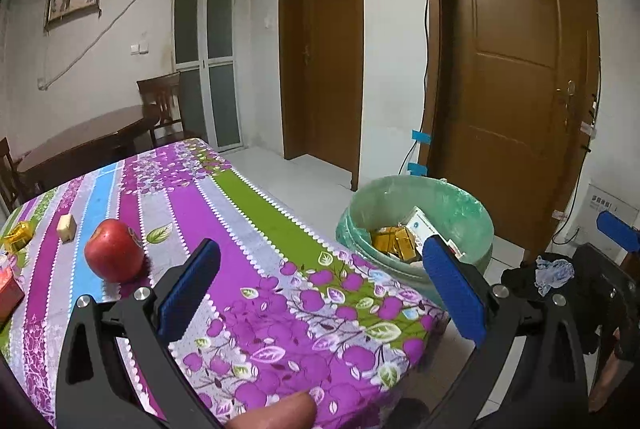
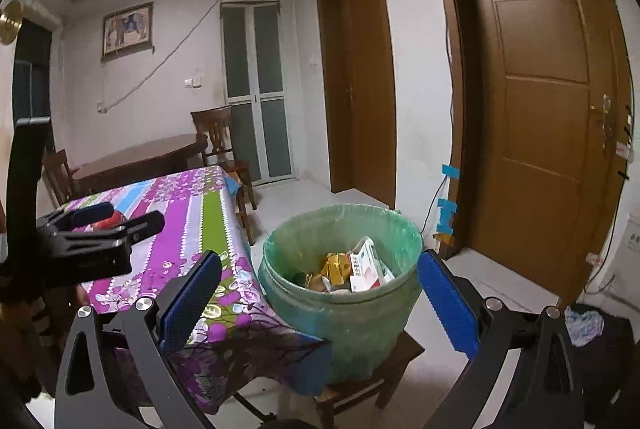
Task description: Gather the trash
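Bin (image 2: 340, 293) sits dead ahead of my right hand-held gripper (image 2: 320, 303), green liner in, already holding yellow packets (image 2: 338, 265) and a white carton (image 2: 366, 265), so part of the collecting looks done. Right hand-held gripper is spread wide and has hold of nothing. Left hand-held gripper (image 1: 320, 291) is the same: wide apart, nothing between the pads, hovering over the near end of the desk (image 1: 248, 229). Bin is ahead-right of it, off the desk edge, on what looks like a low stool. Left to do, my read: stuff far-left of the left hand-held gripper. Gold wrapper (image 1: 18, 235) at the edge looks like trash, small pale block (image 1: 67, 227) next to it maybe, red box (image 1: 8, 291) partly cut off so can't tell. Red apple (image 1: 114, 251) just ahead-left looks whole; I'd guess it stays. Desk directly under and ahead of the left hand-held gripper is bare cloth. Next pick is probably the gold wrapper, left side.
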A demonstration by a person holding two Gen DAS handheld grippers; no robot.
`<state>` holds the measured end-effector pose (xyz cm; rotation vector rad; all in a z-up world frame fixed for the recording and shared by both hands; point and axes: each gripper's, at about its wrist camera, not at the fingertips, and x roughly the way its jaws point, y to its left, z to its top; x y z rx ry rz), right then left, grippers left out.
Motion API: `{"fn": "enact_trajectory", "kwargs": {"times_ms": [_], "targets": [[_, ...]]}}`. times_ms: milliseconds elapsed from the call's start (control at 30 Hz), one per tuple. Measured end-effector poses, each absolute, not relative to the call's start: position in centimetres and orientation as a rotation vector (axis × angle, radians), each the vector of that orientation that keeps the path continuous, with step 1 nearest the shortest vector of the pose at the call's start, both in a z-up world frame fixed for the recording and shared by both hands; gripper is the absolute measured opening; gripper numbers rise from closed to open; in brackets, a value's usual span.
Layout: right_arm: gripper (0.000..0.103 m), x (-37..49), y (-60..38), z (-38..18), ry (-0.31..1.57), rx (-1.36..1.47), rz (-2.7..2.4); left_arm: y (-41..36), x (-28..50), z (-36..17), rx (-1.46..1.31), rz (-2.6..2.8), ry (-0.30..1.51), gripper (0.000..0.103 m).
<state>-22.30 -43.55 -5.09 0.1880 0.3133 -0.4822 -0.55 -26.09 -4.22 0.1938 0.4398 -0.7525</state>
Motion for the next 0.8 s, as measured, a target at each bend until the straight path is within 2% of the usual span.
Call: {"fn": "enact_trajectory", "kwargs": {"times_ms": [800], "targets": [[0.098, -23.4, -44.3, -3.6, 0.293, 0.178, -0.522, -26.5, -3.0, -2.7, 0.211, -0.804, 0.384, 0.098]]}}
